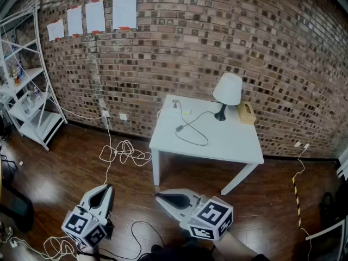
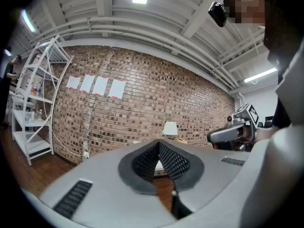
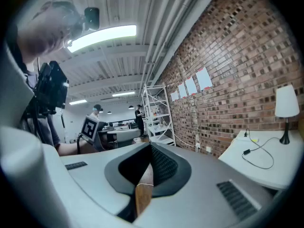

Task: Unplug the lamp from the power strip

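While both grippers hover low over the dark wooden floor (image 1: 272,200), the white desk (image 1: 223,145) stands well apart from them against the brick wall (image 1: 217,37), and the lamp (image 1: 227,93) stands at its back edge beside a tan box (image 1: 246,113), its dark cord (image 1: 197,143) looping to a plug (image 1: 179,128) lying on the top. Four paper sheets (image 1: 95,16) hang on the wall, with print too small to read. The left gripper (image 1: 107,189) and the right gripper (image 1: 160,196) point about level, each with jaws closed together and holding nothing.
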The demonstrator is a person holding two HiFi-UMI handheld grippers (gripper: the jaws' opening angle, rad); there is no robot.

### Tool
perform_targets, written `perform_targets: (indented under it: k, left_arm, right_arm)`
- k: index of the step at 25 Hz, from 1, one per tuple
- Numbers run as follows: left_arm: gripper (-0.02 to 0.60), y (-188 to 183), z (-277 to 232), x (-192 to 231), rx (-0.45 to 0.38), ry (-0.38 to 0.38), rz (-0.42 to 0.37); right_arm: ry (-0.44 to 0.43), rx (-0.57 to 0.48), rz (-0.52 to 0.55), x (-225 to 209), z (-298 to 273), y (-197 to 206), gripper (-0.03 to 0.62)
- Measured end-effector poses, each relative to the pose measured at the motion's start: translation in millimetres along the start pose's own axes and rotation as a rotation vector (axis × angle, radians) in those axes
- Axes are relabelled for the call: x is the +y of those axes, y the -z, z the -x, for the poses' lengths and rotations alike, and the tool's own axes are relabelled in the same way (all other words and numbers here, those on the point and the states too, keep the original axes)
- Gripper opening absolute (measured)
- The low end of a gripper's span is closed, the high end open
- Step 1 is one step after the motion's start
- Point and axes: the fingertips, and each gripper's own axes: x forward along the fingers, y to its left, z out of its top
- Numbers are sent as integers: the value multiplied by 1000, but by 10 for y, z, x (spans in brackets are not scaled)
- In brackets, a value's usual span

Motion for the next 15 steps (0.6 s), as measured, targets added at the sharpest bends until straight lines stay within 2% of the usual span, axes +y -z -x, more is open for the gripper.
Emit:
perform_targets:
  k: [3, 8, 15]
  left_arm:
    - [-6, 114, -24, 8, 46, 10, -76]
    - [-6, 149, -157, -73, 60, 25, -80]
    - [-6, 150, -352, -39, 91, -8, -107]
  right_arm:
    - [-5, 11, -10, -16, 27, 30, 2]
    - [1, -1, -54, -158, 99, 38, 2]
    - [-30, -12, -73, -418, 24, 63, 2]
